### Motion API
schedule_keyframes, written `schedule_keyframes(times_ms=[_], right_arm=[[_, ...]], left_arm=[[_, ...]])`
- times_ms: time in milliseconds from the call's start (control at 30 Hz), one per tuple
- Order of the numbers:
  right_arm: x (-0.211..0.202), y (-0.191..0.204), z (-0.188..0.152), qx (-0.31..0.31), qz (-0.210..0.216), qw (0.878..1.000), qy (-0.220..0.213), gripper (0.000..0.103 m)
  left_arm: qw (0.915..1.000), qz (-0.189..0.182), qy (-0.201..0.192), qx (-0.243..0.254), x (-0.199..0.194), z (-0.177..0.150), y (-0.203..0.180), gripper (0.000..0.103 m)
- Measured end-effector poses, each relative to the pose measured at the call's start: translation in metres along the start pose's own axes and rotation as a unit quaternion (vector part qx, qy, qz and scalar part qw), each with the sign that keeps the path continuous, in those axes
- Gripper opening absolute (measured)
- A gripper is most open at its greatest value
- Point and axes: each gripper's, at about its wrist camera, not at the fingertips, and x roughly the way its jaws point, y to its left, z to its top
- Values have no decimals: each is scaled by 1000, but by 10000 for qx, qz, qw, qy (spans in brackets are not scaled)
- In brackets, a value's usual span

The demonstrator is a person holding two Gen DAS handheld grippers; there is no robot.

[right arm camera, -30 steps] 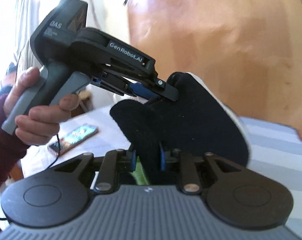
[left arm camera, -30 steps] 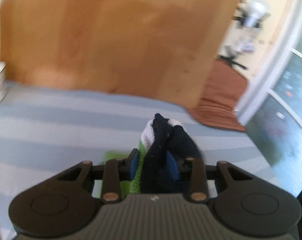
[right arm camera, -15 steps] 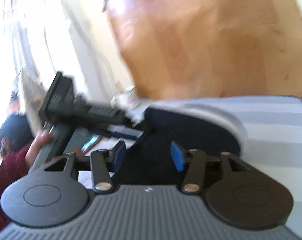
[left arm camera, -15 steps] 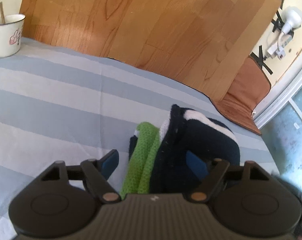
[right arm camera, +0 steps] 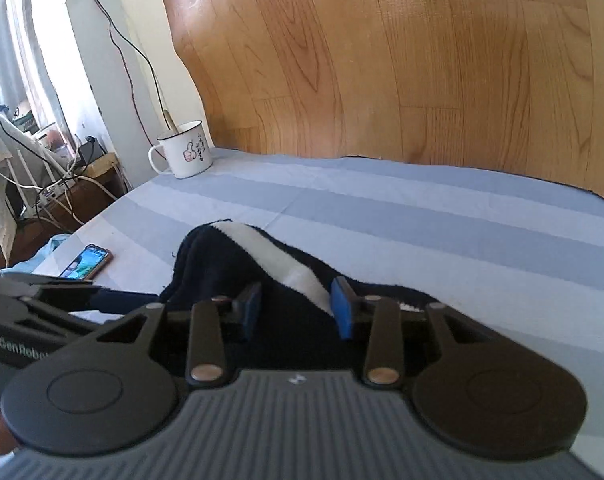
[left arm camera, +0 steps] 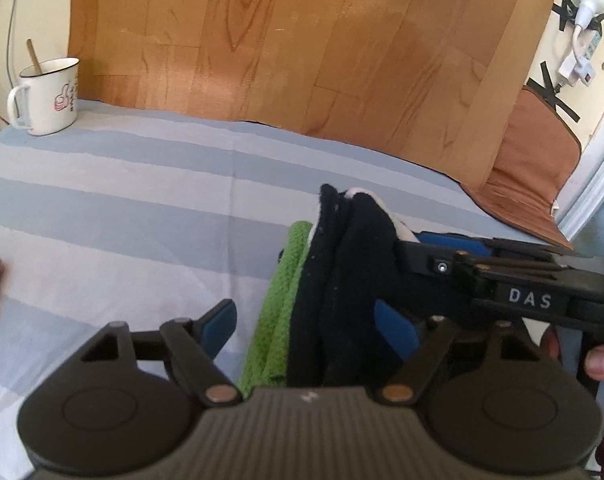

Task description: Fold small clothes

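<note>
A folded black knit garment with a white stripe point(left arm camera: 341, 264) point(right arm camera: 238, 264) lies on the blue-grey striped cloth point(left arm camera: 142, 200), a green layer point(left arm camera: 282, 300) showing along its left side. My left gripper point(left arm camera: 307, 324) straddles the bundle from the near side. Its jaws are opening and its blue pads point(left arm camera: 222, 320) stand clear of the fabric. My right gripper point(right arm camera: 298, 308) comes in from the right, seen in the left wrist view as a black finger pair point(left arm camera: 421, 252). Its jaws are closing around a ridge of the garment, and I see no pinch.
A white enamel mug point(left arm camera: 48, 96) point(right arm camera: 186, 154) with a stick in it stands at the far left corner. A phone point(right arm camera: 86, 261) lies near the left edge. A wood-grain board point(left arm camera: 302, 60) backs the table. Cables point(right arm camera: 54, 184) hang beyond the left edge. A person's fingers point(left arm camera: 603, 360) hold the right handle.
The garment went from held up in both grippers to lying on the cloth. My left jaws spread wide and sank. My right gripper let go, swung sideways, and its jaws have narrowed again.
</note>
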Motion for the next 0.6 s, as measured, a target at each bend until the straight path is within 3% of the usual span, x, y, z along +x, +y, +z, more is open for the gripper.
schedule_keyframes(times_ms=[167,300,600], right_arm=[[-7,1,-2,184,15,9995,-273,44],[-30,11,-5,215,85,9977,-638,59],[-71,12,-42,613,48,9931,-995,59]], left_arm=[[9999,98,-23,-41,-1,-3,0,91],[9996,249,-96,72,-5,-6,-3,95],[9991,368,-160,132,-9,-11,-3,100]])
